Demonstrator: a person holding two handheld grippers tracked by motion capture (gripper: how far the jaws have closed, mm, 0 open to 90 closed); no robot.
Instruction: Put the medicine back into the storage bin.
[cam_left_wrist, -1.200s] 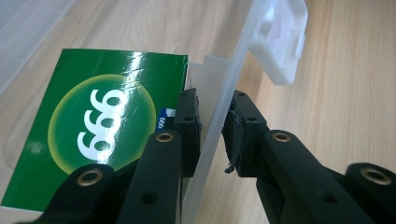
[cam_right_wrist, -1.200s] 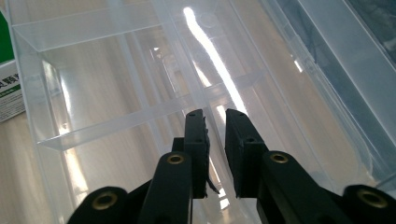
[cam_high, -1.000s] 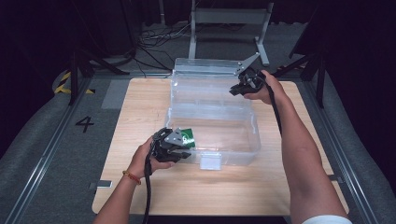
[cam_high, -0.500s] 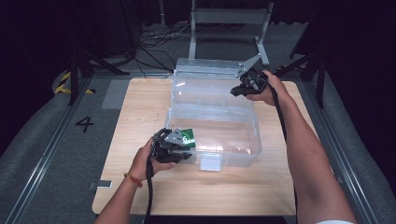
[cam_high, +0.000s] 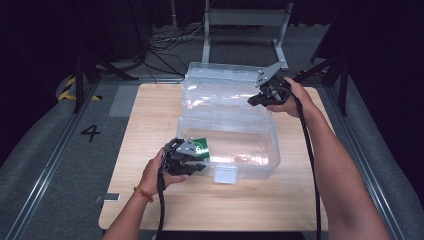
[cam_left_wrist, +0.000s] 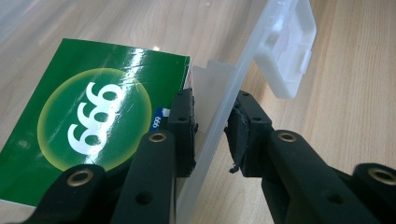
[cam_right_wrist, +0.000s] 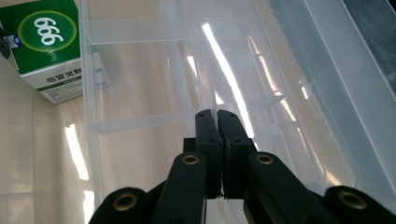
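Note:
A clear plastic compartment box (cam_high: 272, 135) stands open on the wooden table (cam_high: 145, 110), its lid (cam_high: 220, 80) raised at the back. A green carton (cam_high: 201, 146) printed with white digits lies inside the front left corner. My left gripper (cam_high: 197, 164) is at that corner. In the left gripper view its jaws (cam_left_wrist: 212, 105) clamp the box's thin wall (cam_left_wrist: 219, 116), with the carton (cam_left_wrist: 93, 121) beside the inner jaw. My right gripper (cam_high: 253, 101) hovers at the lid's right edge. In the right gripper view it (cam_right_wrist: 215, 114) is shut with nothing between the pads, above the box's dividers (cam_right_wrist: 140, 122).
A white latch (cam_high: 225, 175) hangs on the box's front wall. Bare wood runs along the table's front and left. Behind the table stands a metal frame (cam_high: 245, 20) with cables on the floor. A rail and a floor mark "4" (cam_high: 91, 132) lie to the left.
The right gripper has shifted a little by the lid's right edge and its top plate has tilted lower. The left gripper and the box have stayed put.

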